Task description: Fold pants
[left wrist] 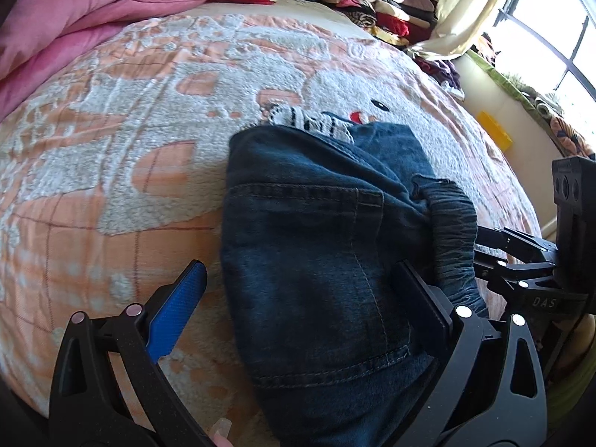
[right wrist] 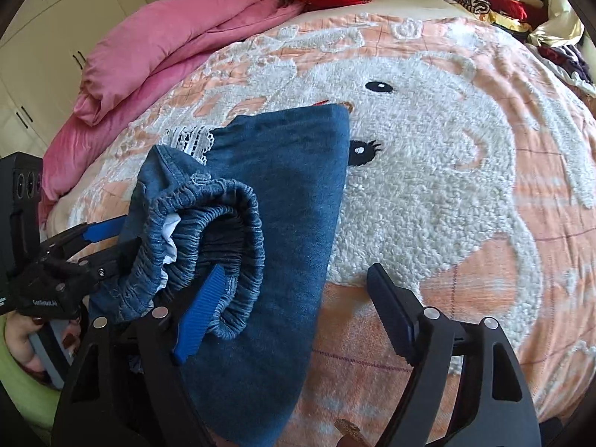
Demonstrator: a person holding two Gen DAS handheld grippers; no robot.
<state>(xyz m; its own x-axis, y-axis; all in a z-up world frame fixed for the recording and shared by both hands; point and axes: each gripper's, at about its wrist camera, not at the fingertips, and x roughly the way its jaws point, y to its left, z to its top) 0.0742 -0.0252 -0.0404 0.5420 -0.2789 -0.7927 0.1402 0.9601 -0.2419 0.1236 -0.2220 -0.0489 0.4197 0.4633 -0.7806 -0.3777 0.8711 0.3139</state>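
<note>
Home bedroom — bed blanket (right wrist: 428,186), pink duvet (right wrist: 167,48), stacked clothes (left wrist: 376,3).

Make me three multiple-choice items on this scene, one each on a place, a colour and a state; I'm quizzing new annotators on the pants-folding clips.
1. Where do the jeans lie?
A. on the patterned blanket
B. on the pink quilt
C. on the clothes pile

2. What colour are the gripper finger pads?
A. red
B. blue
C. white

3. How do the jaws of the left gripper and right gripper stand?
A. both shut
B. one shut
C. both open

Key: 1 A, denim rests on the rabbit blanket. 2 B, blue ribbed pads show. 3 C, each gripper's fingers stand wide apart.
</note>
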